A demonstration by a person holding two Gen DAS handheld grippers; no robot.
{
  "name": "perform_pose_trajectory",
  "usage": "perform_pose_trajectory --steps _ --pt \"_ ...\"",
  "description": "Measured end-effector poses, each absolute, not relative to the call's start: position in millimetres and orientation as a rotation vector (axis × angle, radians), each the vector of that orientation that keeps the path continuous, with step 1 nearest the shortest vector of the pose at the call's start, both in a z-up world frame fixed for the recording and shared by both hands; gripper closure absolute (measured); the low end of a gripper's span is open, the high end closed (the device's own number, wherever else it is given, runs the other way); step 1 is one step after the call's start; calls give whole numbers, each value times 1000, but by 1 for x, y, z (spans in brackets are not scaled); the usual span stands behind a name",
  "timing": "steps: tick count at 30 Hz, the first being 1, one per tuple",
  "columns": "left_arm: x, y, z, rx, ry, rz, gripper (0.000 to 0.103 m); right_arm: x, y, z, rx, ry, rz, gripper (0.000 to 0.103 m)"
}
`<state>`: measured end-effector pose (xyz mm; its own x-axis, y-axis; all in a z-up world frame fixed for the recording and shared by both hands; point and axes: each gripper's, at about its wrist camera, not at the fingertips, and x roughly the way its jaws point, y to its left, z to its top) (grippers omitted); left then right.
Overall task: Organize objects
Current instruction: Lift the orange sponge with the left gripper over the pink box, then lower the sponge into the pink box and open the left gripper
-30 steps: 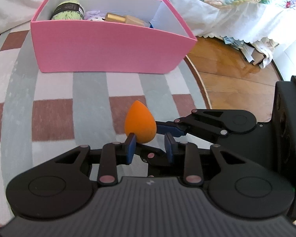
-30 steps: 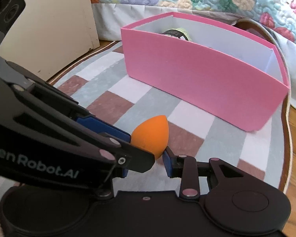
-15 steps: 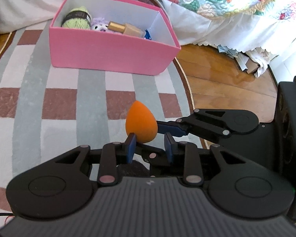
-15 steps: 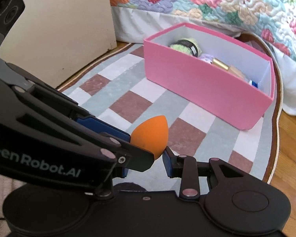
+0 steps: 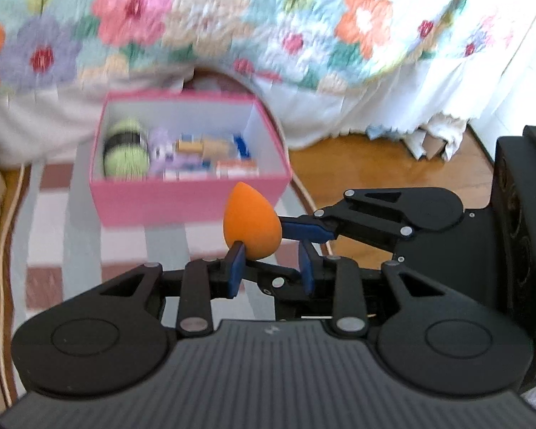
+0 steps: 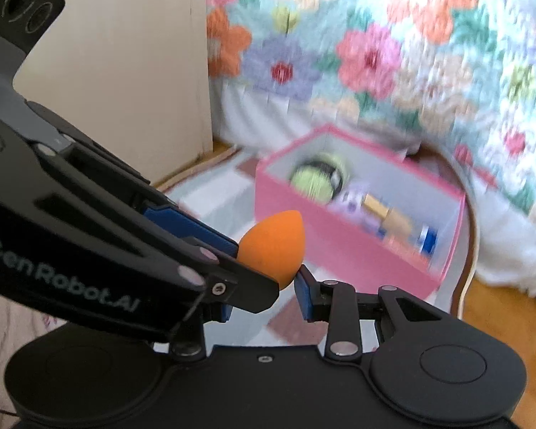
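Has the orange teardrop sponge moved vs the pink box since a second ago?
Yes. The orange teardrop sponge has risen: the pink box now looks smaller and its inside shows from above.

Both tools are meeting at the centre of each frame, angled downward. The left tool is sitting with jaws nearly closed. The right tool is crossing in from the right of the left wrist view, jaws likewise drawn in.

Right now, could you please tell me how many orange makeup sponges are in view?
1. The orange makeup sponge is held up between both grippers, in front of the pink box. Another could lie hidden among the box's blurred contents.
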<state>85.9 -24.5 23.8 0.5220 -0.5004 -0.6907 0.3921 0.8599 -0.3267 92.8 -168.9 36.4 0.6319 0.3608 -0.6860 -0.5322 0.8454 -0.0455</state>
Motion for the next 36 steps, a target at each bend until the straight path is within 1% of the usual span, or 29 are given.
perform_pose_trajectory --steps 7,12,19,24,29,32,36 --pt "126 -33 45 -139 848 -528 73 127 -171 58 -299 660 495 64" --pt "173 -41 34 -185 908 -518 73 170 -181 51 -278 720 489 64" --pt "243 -52 0 -268 1021 -480 73 236 -201 21 -192 839 481 64" --pt "282 -61 -39 -286 1091 -421 73 276 -209 -16 -147 923 485 64" --pt "306 -53 -80 -405 1129 -403 73 307 -215 -54 -100 1002 483 64" --pt "311 -40 -97 -509 1132 -409 73 315 -218 -67 -89 1009 491 64" --pt "318 -41 -112 -533 1136 -400 73 319 -222 -78 -58 1022 492 64"
